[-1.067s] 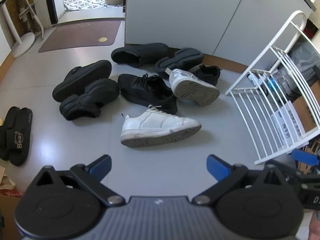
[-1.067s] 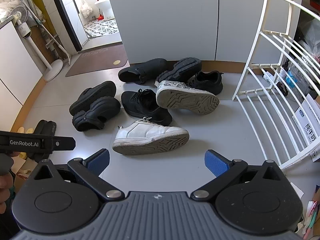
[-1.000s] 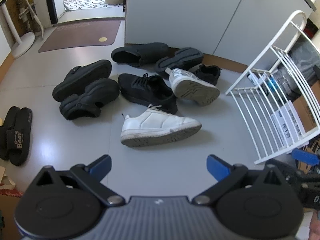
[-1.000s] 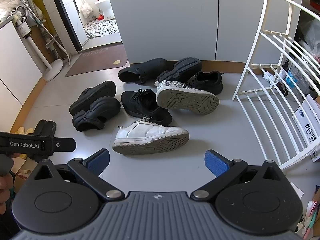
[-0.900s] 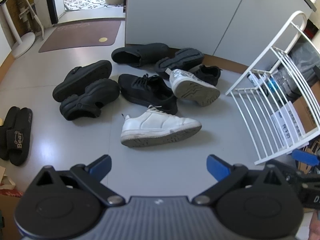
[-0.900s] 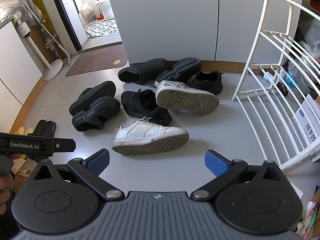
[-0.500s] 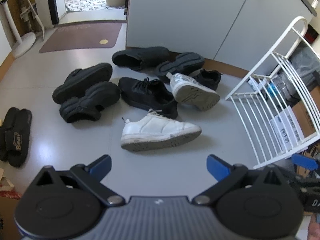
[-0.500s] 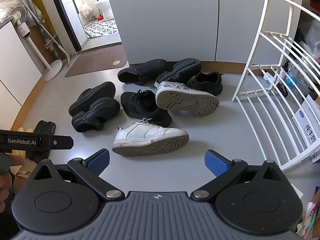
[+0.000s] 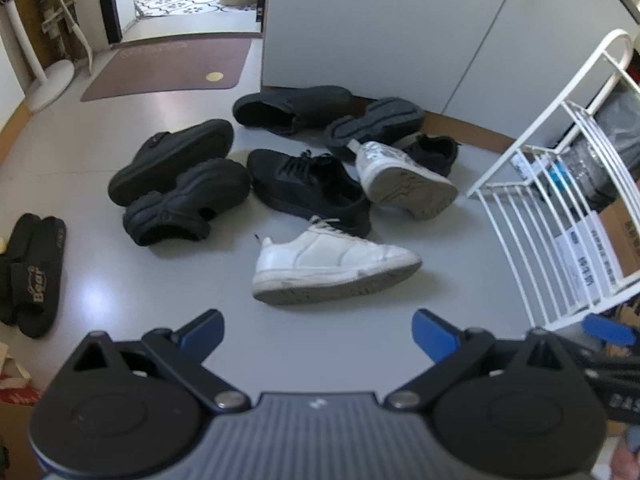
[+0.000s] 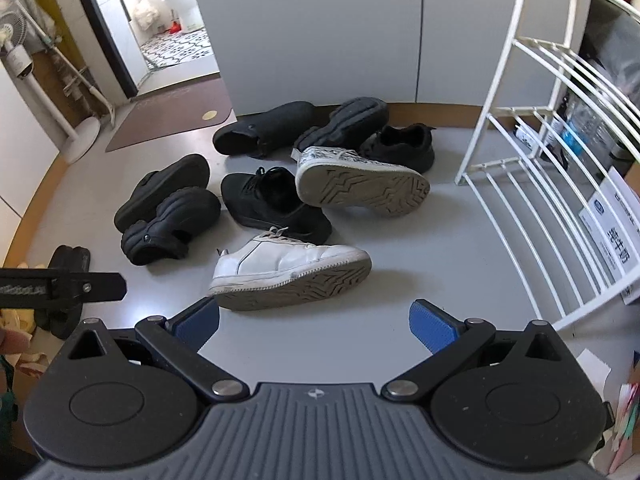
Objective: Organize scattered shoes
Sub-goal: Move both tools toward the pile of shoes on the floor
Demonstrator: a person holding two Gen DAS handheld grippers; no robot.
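Several shoes lie scattered on the grey floor. A white sneaker (image 9: 328, 264) (image 10: 288, 270) lies tilted nearest to me. A second, patterned white sneaker (image 9: 404, 180) (image 10: 360, 180) lies on its side, sole toward me. A black lace-up sneaker (image 9: 308, 188) (image 10: 272, 200) lies between them, its mate (image 10: 400, 146) behind. Black clogs (image 9: 176, 184) (image 10: 168, 208) lie at the left, black slip-ons (image 9: 296, 110) (image 10: 268, 128) by the wall. My left gripper (image 9: 318, 330) is open and empty. My right gripper (image 10: 314, 322) is open and empty, just short of the near white sneaker.
A white wire shoe rack (image 9: 560, 208) (image 10: 552, 160) stands at the right, with boxes and bottles behind it. Black slippers (image 9: 30, 276) lie at the far left. A brown doormat (image 9: 168, 68) lies before a bathroom doorway. A grey cabinet (image 10: 320, 28) backs the shoes.
Both grippers have moved forward toward the shoes, so the near white sneaker looms larger, most in the right wrist view. Both stay open.
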